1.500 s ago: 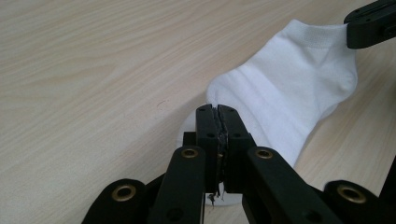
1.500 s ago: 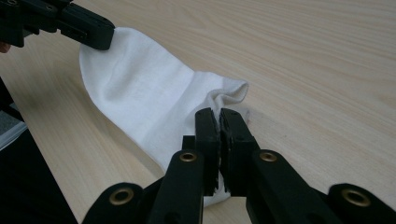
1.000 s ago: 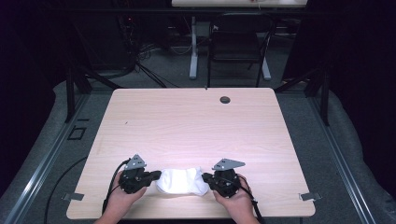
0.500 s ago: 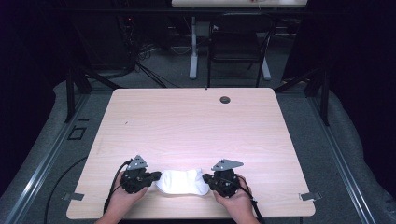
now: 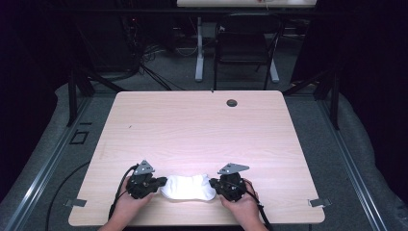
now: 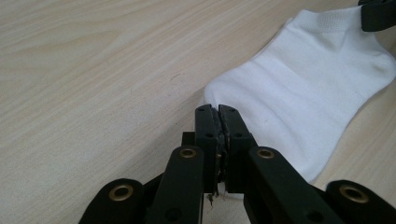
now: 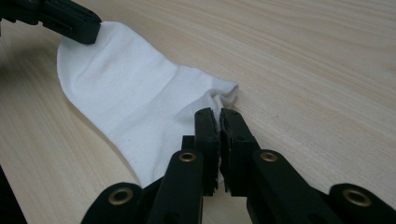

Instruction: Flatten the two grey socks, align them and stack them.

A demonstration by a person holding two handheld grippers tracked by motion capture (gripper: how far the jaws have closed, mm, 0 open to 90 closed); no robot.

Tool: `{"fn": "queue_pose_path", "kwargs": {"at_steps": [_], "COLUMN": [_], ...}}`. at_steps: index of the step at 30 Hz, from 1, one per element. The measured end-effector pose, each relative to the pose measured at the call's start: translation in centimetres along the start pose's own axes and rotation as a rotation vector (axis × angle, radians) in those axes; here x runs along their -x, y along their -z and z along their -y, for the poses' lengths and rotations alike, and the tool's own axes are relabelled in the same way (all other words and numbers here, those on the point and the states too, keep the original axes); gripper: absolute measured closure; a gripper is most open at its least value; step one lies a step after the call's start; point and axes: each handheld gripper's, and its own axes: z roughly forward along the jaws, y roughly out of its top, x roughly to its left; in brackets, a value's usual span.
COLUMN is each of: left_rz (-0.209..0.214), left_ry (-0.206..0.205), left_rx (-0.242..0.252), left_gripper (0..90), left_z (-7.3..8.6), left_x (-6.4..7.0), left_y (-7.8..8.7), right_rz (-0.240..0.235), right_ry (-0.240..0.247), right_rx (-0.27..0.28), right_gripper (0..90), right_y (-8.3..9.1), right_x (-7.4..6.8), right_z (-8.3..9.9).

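A white ankle sock point(image 5: 187, 186) lies flat on the wooden table point(image 5: 202, 130) near its front edge, stretched between the two grippers. My left gripper point(image 5: 161, 182) is shut on the sock's left end, and its closed tips point(image 6: 218, 109) meet at the edge of the sock point(image 6: 299, 93). My right gripper point(image 5: 215, 183) is shut on the other end, where the fabric puckers at its tips point(image 7: 218, 113). In the right gripper view the sock point(image 7: 135, 93) runs away to the left gripper point(image 7: 70, 21). In the left gripper view the right gripper point(image 6: 378, 14) holds the far corner.
A small dark round grommet point(image 5: 232, 102) sits in the tabletop near the far edge. Beyond the table stand a dark chair point(image 5: 245, 43) and a desk leg point(image 5: 198, 48). Cables trail from both grippers off the front edge.
The sock lies a little flatter between the grippers than a second ago. Both hands have stayed almost in place.
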Motion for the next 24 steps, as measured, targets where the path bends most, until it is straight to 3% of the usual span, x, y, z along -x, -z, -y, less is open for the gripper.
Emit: {"fn": "queue_pose_path", "kwargs": {"at_steps": [5,7,14,20,24], "left_rz": [0.0,-0.002,-0.012,0.003,0.031], "left_ry": [-0.006,-0.003,-0.007,-0.01,-0.023], "left_rx": [-0.009,-0.009,-0.004,0.058,0.07], "left_gripper": [87.3,87.2,83.5,71.5,66.6], "left_z": [0.1,0.1,0.1,-0.2,-0.3], "left_x": [-0.1,-0.1,-0.2,0.1,0.8], "left_y": [-0.1,-0.2,-0.2,1.0,1.2], "right_rz": [-0.01,-0.002,0.013,0.038,0.026], "right_ry": [-0.015,0.001,0.007,0.002,0.045], "right_rx": [0.011,0.017,-0.009,0.056,0.094], "right_gripper": [86.3,86.3,82.8,72.1,70.2], "right_y": [-0.1,-0.1,-0.7,0.3,0.7], "right_x": [0.0,-0.1,0.3,0.1,-1.1], "right_z": [-0.1,-0.2,-0.1,0.0,-0.2]}}
